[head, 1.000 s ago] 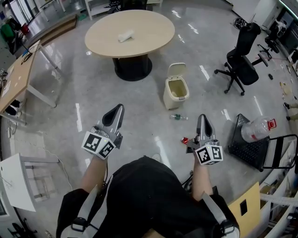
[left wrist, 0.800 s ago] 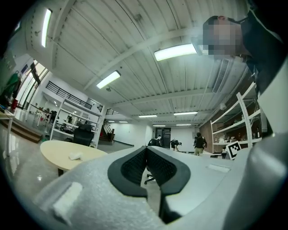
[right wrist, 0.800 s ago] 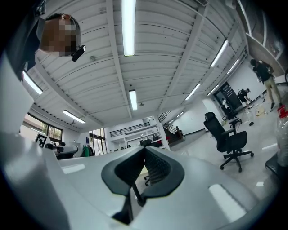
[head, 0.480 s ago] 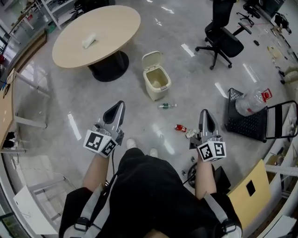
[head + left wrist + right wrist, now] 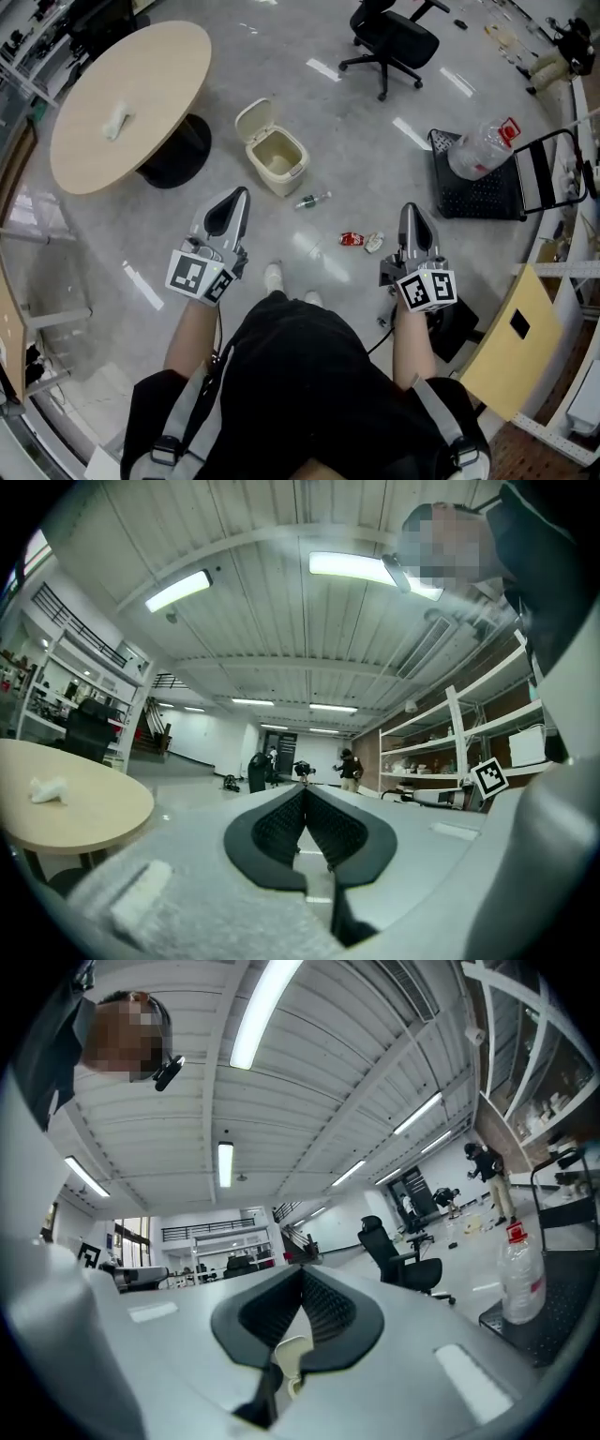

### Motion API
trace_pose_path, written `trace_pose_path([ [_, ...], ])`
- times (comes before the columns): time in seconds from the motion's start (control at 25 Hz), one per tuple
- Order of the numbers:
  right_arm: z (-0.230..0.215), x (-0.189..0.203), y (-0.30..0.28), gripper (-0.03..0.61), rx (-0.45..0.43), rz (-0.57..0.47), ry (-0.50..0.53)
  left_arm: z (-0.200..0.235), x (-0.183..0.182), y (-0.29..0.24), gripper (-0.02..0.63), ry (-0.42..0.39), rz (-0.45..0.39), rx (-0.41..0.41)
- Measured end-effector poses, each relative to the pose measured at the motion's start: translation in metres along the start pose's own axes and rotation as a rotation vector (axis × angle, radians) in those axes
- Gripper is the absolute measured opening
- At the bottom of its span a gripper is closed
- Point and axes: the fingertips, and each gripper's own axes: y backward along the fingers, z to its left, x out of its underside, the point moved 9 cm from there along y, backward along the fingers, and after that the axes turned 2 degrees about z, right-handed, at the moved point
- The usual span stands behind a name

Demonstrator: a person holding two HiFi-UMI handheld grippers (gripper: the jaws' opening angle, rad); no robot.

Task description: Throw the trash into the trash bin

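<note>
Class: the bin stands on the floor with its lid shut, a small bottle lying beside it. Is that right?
Not quite: the head view shows the bin with its lid open, not shut. The small bottle does lie on the floor beside it.

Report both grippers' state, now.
Left gripper: closed, fingers together, holding nothing.
Right gripper: closed, fingers together, holding nothing.

Head view: from above the person [image 5: 291, 375], steeply down at the floor [image 5: 366, 122], with the left gripper [image 5: 240, 193] and right gripper [image 5: 410, 208] close below. Each gripper view rides just behind its jaws, facing level. The round table [image 5: 150, 84] also shows in the left gripper view; the office chair [image 5: 398, 42], apparently the same, in the right.
</note>
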Motion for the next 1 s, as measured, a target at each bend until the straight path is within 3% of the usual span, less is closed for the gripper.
trace_pose_path([
  [0.6,-0.006,0.011,0.028,0.005,0.328,-0.053,0.021,0.033,0.011,-0.095,0.003,0.009,0.04,0.309],
  [1.0,-0.019,0.01,0.089,0.005,0.531,-0.077,0.015,0.003,0.027,-0.158,0.003,0.021,0.076,0.464],
])
